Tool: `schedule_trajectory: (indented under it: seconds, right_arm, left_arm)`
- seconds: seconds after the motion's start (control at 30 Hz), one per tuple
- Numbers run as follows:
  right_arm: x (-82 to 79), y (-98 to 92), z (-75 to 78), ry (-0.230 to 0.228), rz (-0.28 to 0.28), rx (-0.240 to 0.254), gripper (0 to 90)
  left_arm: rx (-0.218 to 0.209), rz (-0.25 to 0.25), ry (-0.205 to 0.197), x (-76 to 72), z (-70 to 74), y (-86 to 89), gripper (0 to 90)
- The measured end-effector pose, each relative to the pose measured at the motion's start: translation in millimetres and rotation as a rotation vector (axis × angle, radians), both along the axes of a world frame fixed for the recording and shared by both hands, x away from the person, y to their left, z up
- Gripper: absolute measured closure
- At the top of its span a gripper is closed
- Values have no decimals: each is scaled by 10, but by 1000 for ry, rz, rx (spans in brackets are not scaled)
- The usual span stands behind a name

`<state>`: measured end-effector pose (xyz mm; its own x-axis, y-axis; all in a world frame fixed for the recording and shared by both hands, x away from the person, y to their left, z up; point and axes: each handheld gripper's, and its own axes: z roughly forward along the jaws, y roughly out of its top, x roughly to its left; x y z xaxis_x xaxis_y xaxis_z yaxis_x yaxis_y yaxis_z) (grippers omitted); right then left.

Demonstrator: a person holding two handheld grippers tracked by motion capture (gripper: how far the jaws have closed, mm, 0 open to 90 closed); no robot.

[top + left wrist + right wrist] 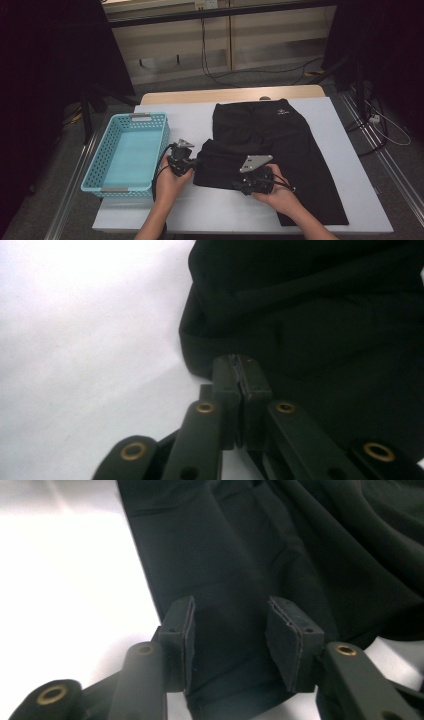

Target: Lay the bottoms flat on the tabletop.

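A black pair of trousers [280,135] lies on the white table cover [345,165], one leg folded over into a thick fold at the near left. My left gripper [195,164] is at that fold's left edge. In the left gripper view its jaws [241,371] are pressed together, pinching the hem of the dark cloth [325,315]. My right gripper [239,184] rests on the fold's near edge. In the right gripper view it [230,630] is open, the pads apart, with black cloth [250,545] lying between and under them.
A teal plastic basket [96,165] stands with nothing in it at the table's left side, close to my left hand. Bare white cover [75,340] lies left of the cloth. Cables and dark stands are on the floor beyond and to the right.
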<state>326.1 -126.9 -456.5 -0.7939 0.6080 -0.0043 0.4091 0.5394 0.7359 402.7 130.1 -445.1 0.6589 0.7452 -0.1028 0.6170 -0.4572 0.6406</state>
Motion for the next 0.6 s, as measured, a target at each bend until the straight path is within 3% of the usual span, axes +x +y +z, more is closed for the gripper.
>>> schedule_trajectory:
  seconds: [0.1,0.23,0.33,0.5,0.6]
  right_arm:
    - [-38,53,27,2,40,30,528]
    - [-70,195,-2,18,75,-3,524]
    - [-47,206,-32,25,56,5,579]
    - [-18,203,-31,25,54,3,678]
    - [14,209,-26,29,47,-1,807]
  left_arm:
    - [-12,8,-6,-2,9,-7,817]
    - [-52,6,-35,-11,54,-6,541]
    - [-67,9,-67,-23,98,7,372]
    - [-103,28,-126,-49,182,80,310]
    - [-117,30,-139,-68,226,116,304]
